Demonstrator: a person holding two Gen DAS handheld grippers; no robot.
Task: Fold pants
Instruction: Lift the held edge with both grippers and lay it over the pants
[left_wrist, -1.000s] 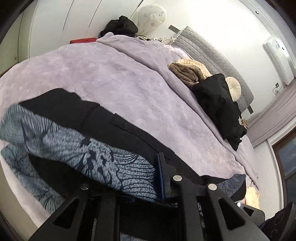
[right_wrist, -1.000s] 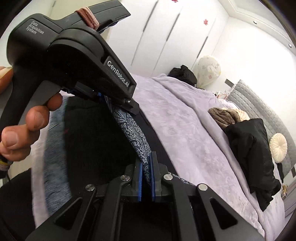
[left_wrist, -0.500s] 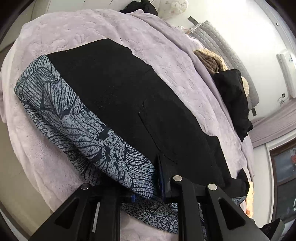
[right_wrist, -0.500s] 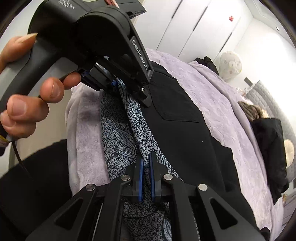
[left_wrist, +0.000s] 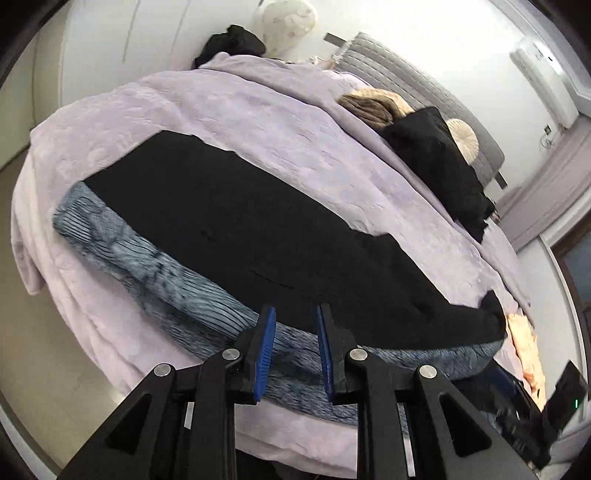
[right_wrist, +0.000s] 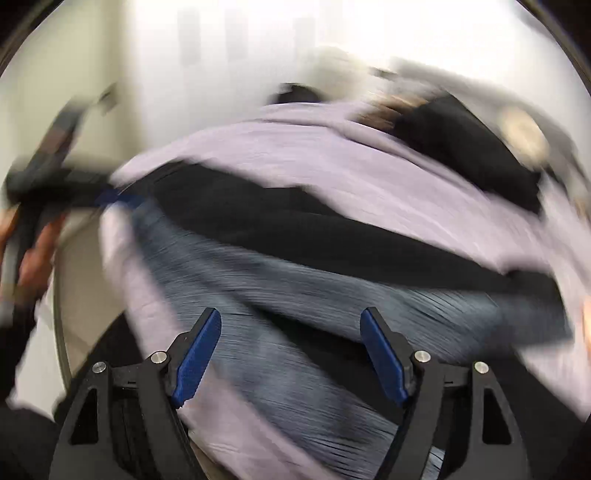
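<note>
The pants (left_wrist: 258, 229) lie folded lengthwise on the lilac blanket (left_wrist: 258, 118), black cloth on top and a blue-grey patterned strip (left_wrist: 147, 266) along the near edge. My left gripper (left_wrist: 295, 310) hovers over that near edge. Its jaws are opening, with a narrow gap and no cloth pinched between the blue pads. In the blurred right wrist view my right gripper (right_wrist: 291, 314) is opening wide above the patterned cloth (right_wrist: 295, 295), nothing between its fingers. The left gripper (right_wrist: 55, 177) and the hand holding it (right_wrist: 33, 251) show as a smear at the left.
A black garment (left_wrist: 436, 155), a brown plush throw (left_wrist: 373, 107) and a round cushion (left_wrist: 461, 134) lie by the grey headboard (left_wrist: 406, 70). Dark clothes (left_wrist: 232, 44) sit at the bed's far end. Peach cloth (left_wrist: 524, 343) lies at the right. The floor borders the bed on the left.
Both grippers have let go of the patterned edge they were pinching, and the pants now lie flat. The right gripper opened wide and swung fast, rolling; the left pulled back slightly.
</note>
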